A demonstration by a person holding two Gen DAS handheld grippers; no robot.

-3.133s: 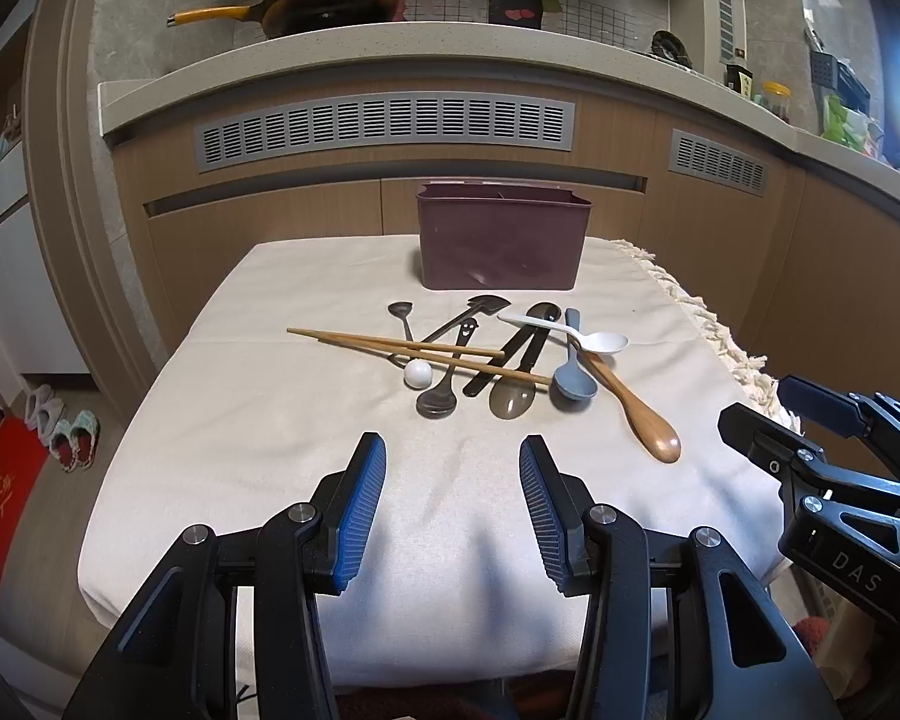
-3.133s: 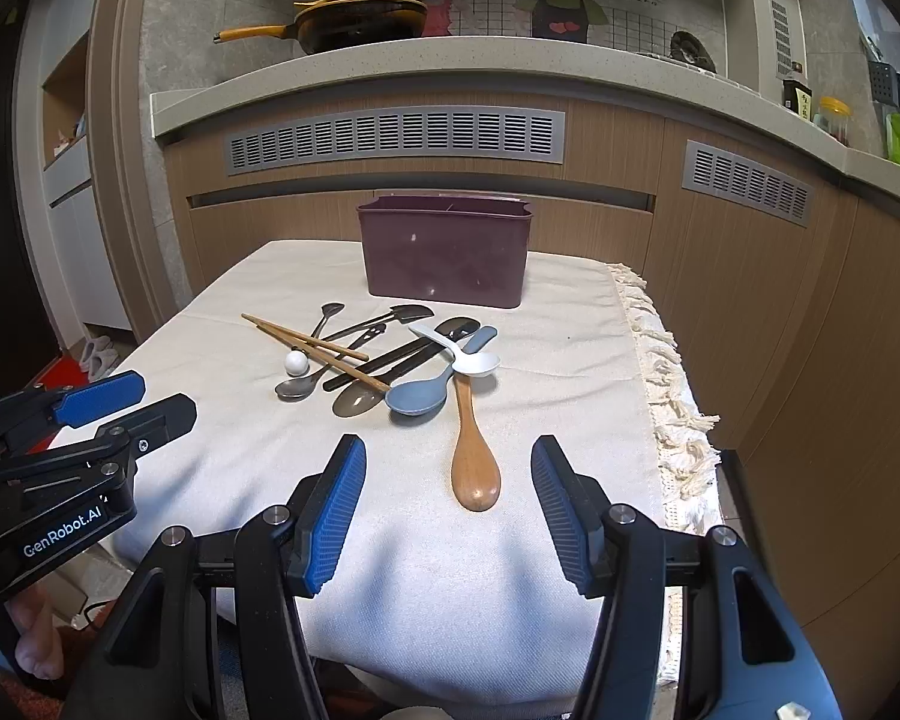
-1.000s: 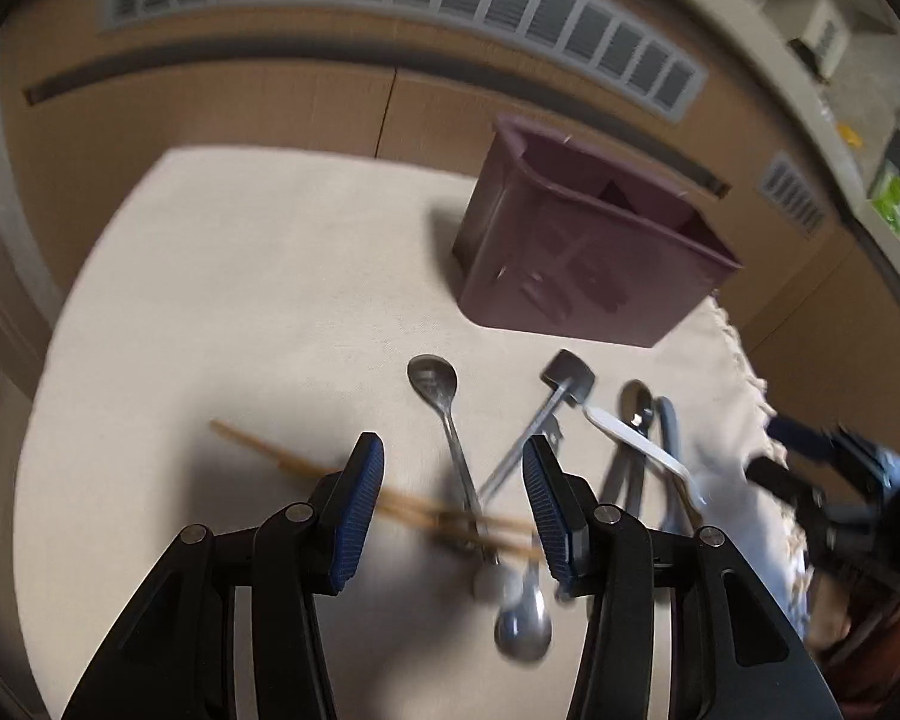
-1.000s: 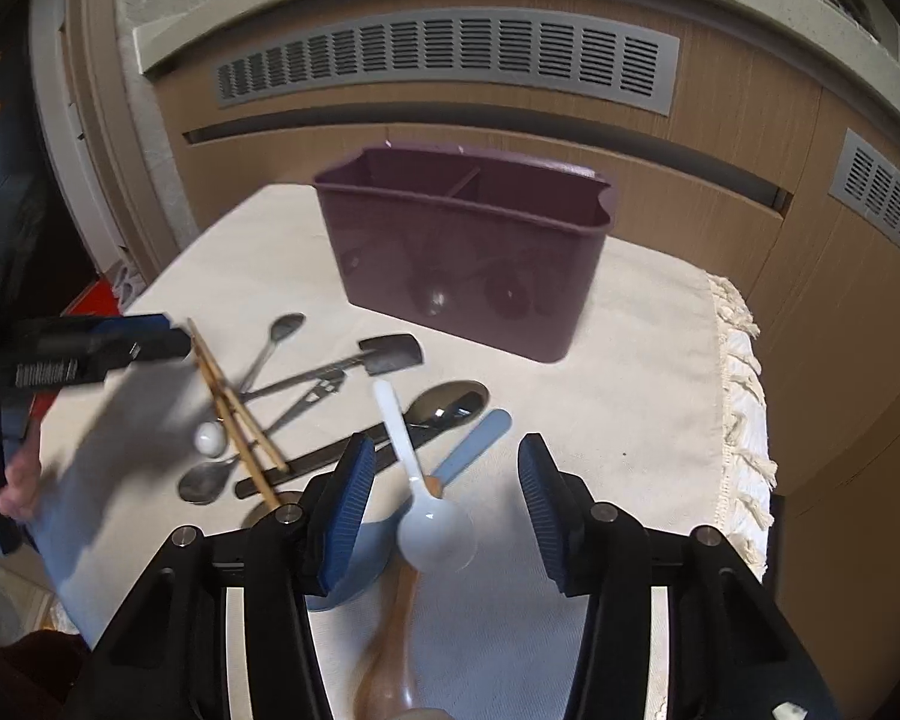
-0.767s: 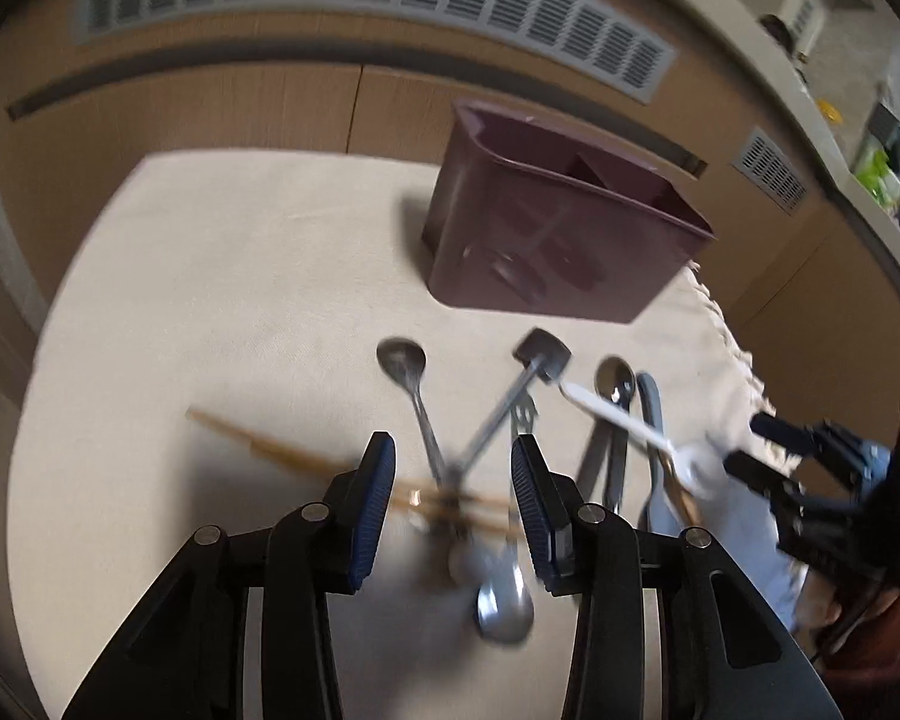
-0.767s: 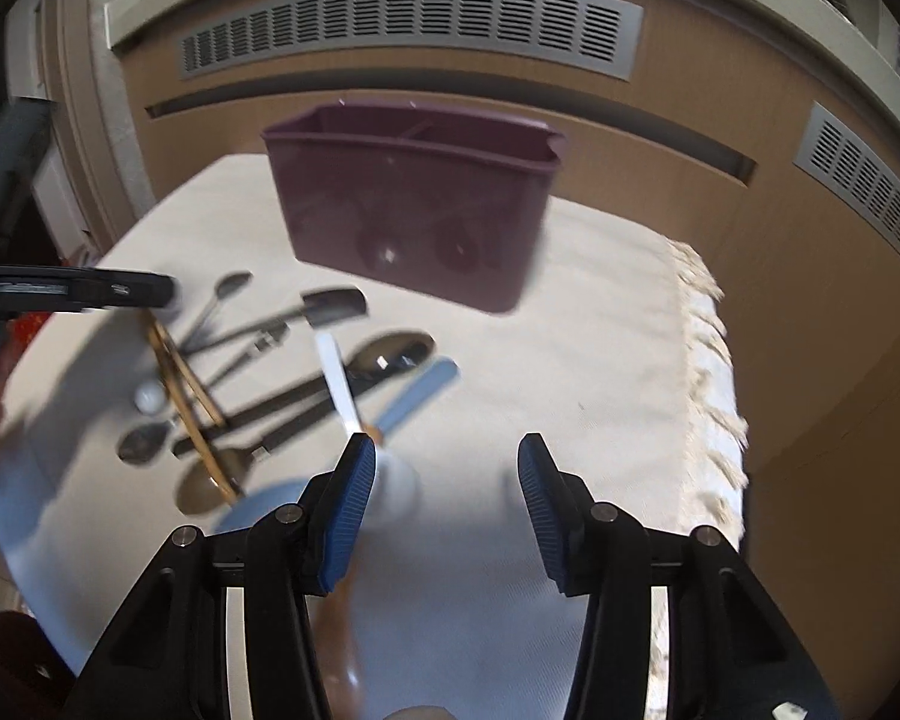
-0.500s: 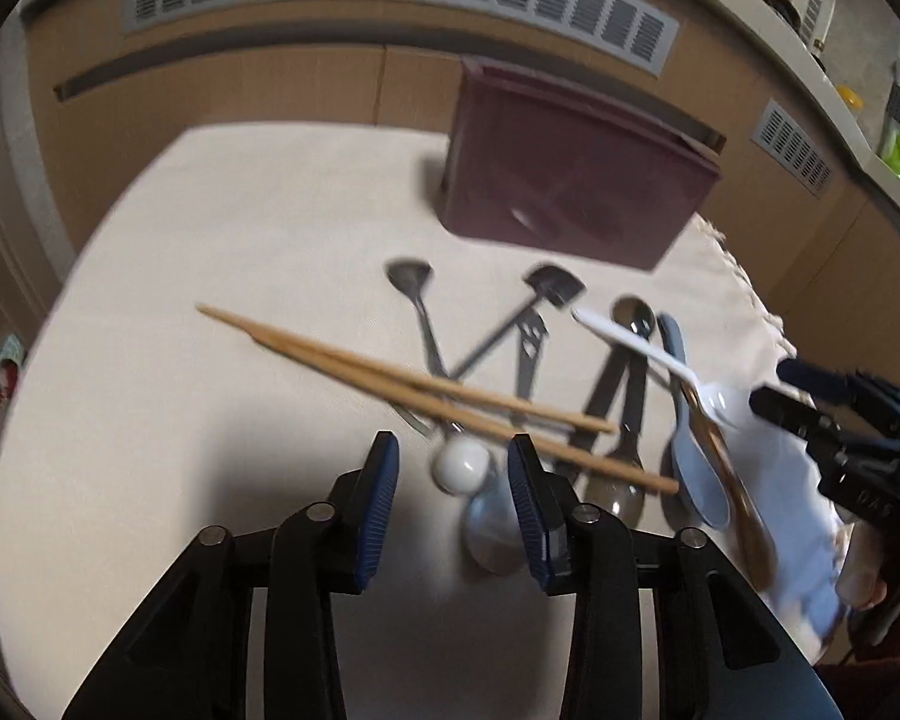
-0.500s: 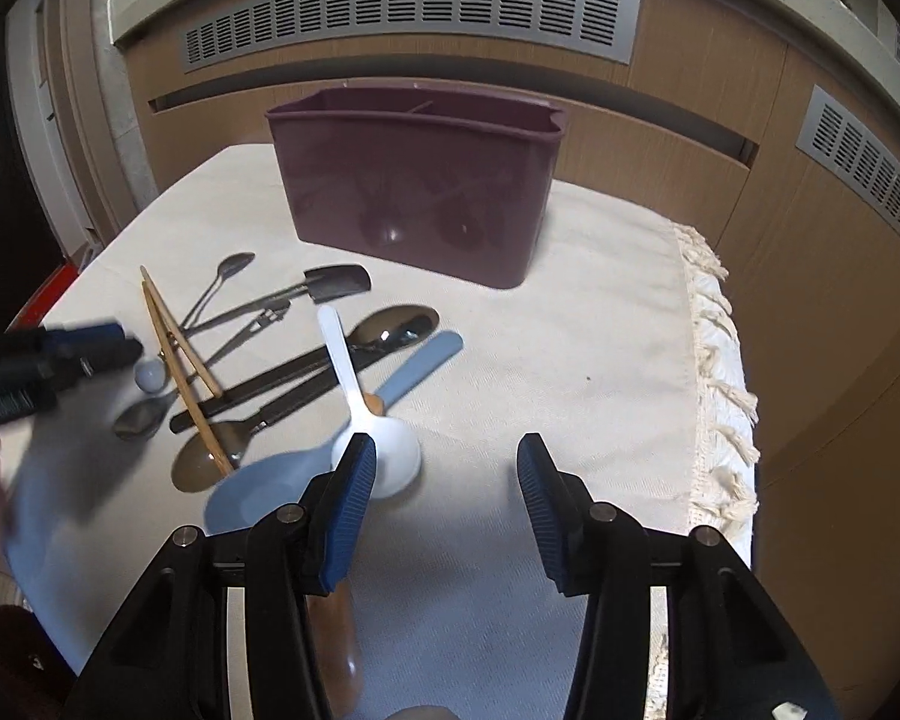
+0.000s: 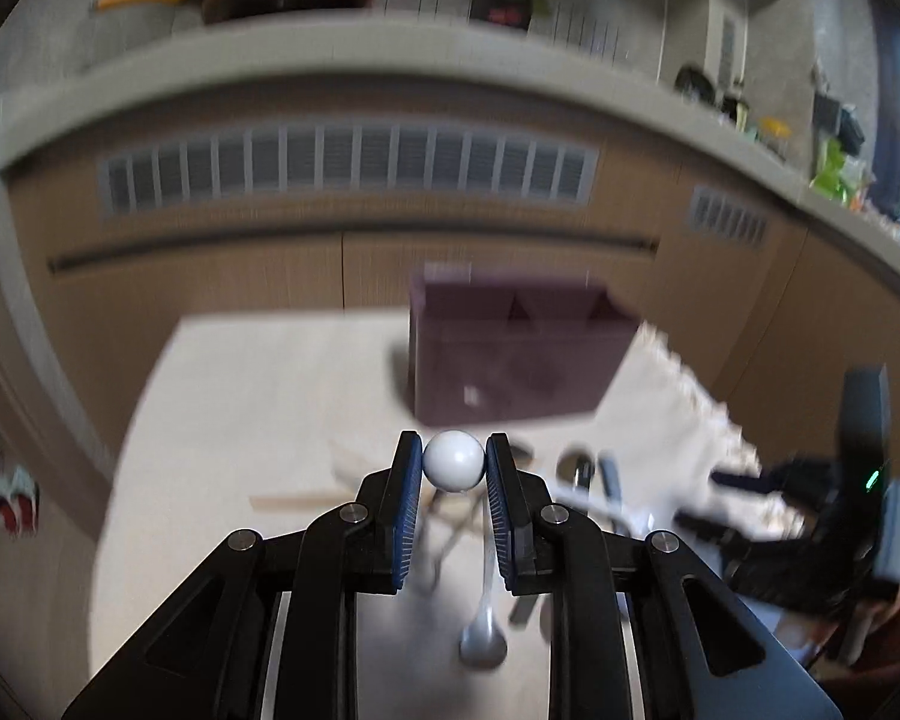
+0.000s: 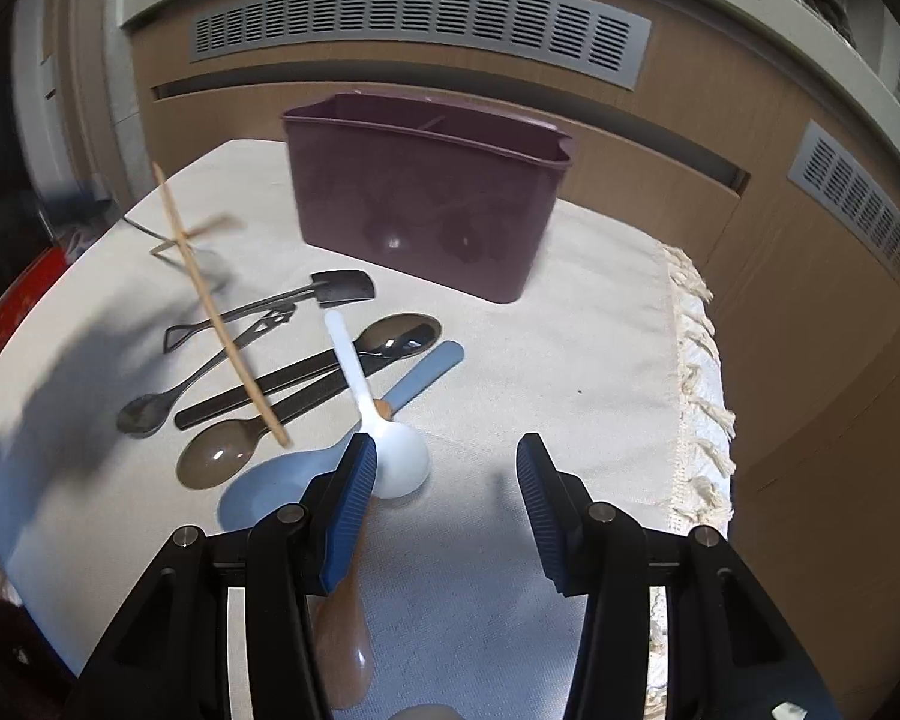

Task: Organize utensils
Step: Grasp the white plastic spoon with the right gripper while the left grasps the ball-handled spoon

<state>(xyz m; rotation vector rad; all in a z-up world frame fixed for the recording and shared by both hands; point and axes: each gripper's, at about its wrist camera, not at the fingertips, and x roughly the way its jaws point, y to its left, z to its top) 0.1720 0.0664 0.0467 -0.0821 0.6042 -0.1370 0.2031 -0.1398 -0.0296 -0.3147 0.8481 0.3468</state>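
Left gripper [image 9: 453,468] has just been closing, now clamping the white ball [image 9: 453,459]; right gripper [image 10: 444,480] gapes wide, empty. Next: carry it to the far purple caddy [image 9: 510,354].

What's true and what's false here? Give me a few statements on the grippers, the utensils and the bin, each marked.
1. The left gripper is shut on a white ball. True: the pads press on it from both sides, and the jaws have just been closing.
2. The right gripper grips the white spoon. False: its jaws are open with nothing between them, and the spoon lies on the cloth beside one finger.
3. The purple bin lies tipped on its side. False: it stands upright on the cloth.
4. The blue spoon lies on the cloth. True.
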